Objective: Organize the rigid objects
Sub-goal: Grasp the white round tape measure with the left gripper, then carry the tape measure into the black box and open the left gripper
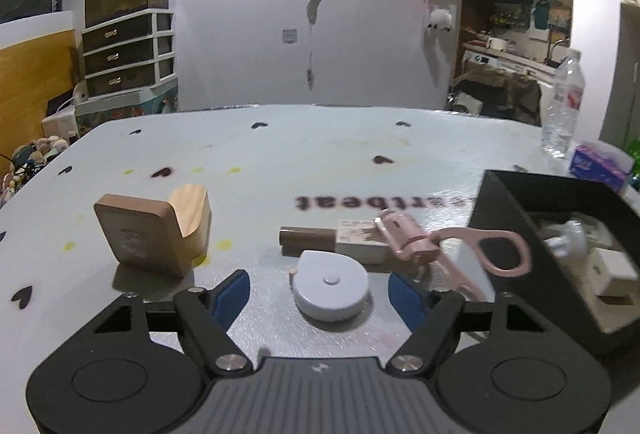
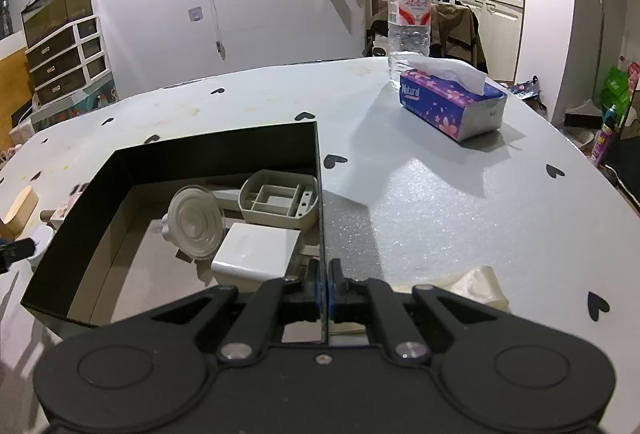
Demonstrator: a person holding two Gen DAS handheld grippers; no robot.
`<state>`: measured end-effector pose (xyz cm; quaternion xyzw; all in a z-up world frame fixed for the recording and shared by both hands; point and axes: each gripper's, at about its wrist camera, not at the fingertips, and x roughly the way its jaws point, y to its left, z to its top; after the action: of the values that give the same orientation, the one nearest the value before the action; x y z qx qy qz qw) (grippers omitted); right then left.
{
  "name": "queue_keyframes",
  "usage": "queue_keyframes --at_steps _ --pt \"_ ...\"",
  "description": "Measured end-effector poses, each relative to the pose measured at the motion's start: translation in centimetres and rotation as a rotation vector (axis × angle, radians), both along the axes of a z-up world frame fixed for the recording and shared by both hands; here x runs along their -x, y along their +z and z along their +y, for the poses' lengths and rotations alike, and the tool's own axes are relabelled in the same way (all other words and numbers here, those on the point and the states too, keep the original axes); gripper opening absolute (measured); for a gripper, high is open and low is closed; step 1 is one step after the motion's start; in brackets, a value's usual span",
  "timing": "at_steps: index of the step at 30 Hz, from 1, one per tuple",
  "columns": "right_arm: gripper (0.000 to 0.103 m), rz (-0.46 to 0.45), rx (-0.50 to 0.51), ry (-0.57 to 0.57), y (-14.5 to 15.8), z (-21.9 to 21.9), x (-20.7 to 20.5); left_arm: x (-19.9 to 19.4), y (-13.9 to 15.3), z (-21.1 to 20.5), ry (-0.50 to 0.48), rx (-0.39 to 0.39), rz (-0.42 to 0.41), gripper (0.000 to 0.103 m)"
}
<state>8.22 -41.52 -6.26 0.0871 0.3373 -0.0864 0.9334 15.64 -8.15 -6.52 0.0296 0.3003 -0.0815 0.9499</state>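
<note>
A white round tape measure lies on the table between the blue pads of my left gripper, which is open; neither pad touches it. Behind it lie a brown-and-white small box and a pink looped tool. A wooden stand stands to the left. My right gripper is shut on the right wall of the black box. Inside the box are a clear round cup, a beige slotted tray and a white block.
A tissue pack and a water bottle stand at the far right of the table. A cream-coloured soft piece lies beside my right gripper. The black box sits close to the right of my left gripper.
</note>
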Motion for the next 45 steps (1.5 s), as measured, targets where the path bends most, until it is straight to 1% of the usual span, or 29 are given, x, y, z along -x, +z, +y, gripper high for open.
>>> queue_keyframes --at_steps 4,7,9,11,13,16,25,33,35,38,42,45 --pt "0.004 0.000 0.001 -0.001 0.0 0.0 0.0 -1.6 -1.2 -0.4 -0.002 0.009 0.051 0.073" --pt "0.004 0.000 0.000 0.000 0.0 0.0 0.0 -2.6 -2.2 -0.9 0.003 -0.002 0.095 0.071" --pt "0.004 0.000 0.001 0.000 0.0 0.0 0.0 -3.0 -2.4 -1.1 0.016 -0.015 0.081 0.070" --pt "0.004 0.000 0.001 0.000 0.0 0.0 0.0 -3.4 -2.4 -1.1 0.022 -0.007 0.078 0.067" --pt "0.004 0.000 0.000 0.000 0.0 0.0 0.0 -3.6 -2.4 -1.3 0.021 -0.019 0.070 0.056" --pt "0.004 0.000 0.000 -0.001 0.0 0.0 0.0 -3.5 -2.4 -1.7 0.011 -0.041 0.064 0.056" --pt "0.004 0.001 0.000 -0.001 0.0 0.0 0.0 -3.1 -2.2 -1.6 0.016 -0.035 0.068 0.056" --pt "0.004 0.004 0.007 0.001 -0.1 0.0 0.0 -0.5 -0.7 -0.9 -0.002 0.006 0.047 0.056" --pt "0.004 0.005 0.009 0.003 -0.1 0.1 0.0 0.5 0.1 -0.9 -0.024 0.021 0.037 0.056" --pt "0.004 0.005 0.009 0.004 0.0 0.1 0.0 2.1 1.5 -1.4 -0.089 0.036 0.019 0.056" --pt "0.004 0.005 0.009 0.004 0.0 0.1 0.0 3.6 3.9 -2.9 -0.200 0.076 -0.009 0.056" --pt "0.004 0.005 0.007 0.003 0.0 0.1 0.0 4.2 5.5 -4.7 -0.300 0.107 -0.026 0.056"
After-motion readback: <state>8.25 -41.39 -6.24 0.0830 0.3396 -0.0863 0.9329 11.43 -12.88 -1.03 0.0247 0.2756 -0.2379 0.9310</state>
